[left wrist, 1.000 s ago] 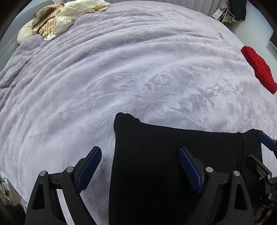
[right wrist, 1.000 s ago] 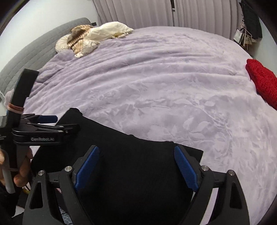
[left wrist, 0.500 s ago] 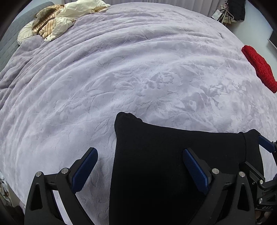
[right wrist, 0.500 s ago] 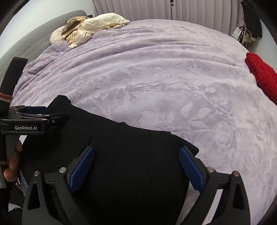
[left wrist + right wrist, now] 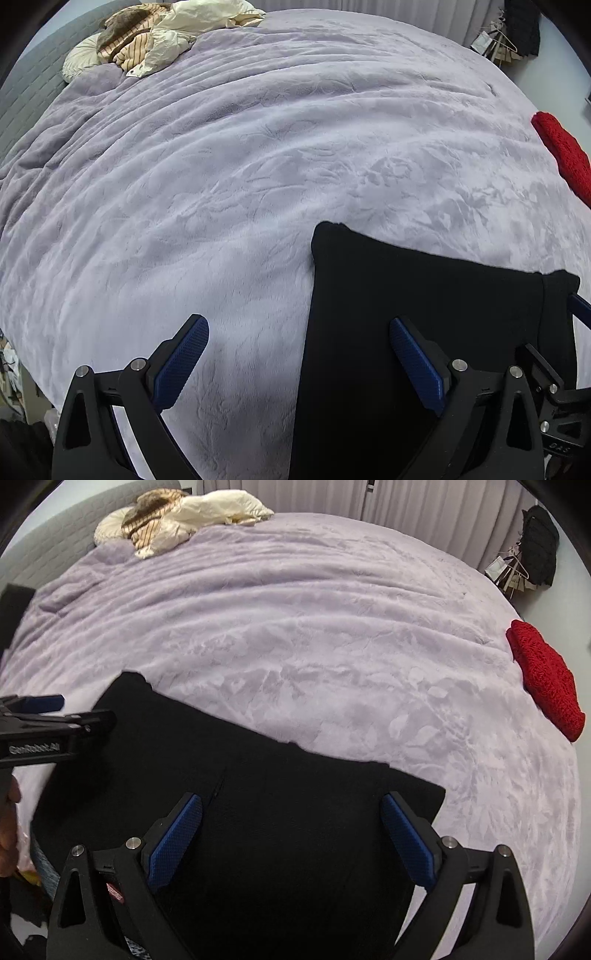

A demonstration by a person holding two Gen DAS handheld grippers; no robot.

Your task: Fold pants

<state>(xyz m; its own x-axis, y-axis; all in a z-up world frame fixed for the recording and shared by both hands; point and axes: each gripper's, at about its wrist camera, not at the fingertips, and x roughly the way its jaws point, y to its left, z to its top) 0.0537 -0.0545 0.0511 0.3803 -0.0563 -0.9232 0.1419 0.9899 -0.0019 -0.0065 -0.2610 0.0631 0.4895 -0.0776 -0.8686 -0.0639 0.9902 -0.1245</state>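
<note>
The black pants lie folded into a flat rectangle on the lilac bed cover, near its front edge. My left gripper hovers open over the pants' left edge, with one blue pad over the cover and the other over the cloth. My right gripper is open above the right half of the pants, nothing pinched between its pads. In the right wrist view the left gripper reaches in from the left with a hand behind it. The right gripper shows at the right border of the left wrist view.
A red knitted piece lies at the bed's right edge. Cream pillows and a striped cloth are heaped at the head against a grey headboard. Dark clothes and hangers hang by the curtains at the far right.
Both grippers' jaws have spread wider. The left gripper has slid left, so the pants now sit further right in its view. The right gripper has tilted and shifted slightly over the pants.
</note>
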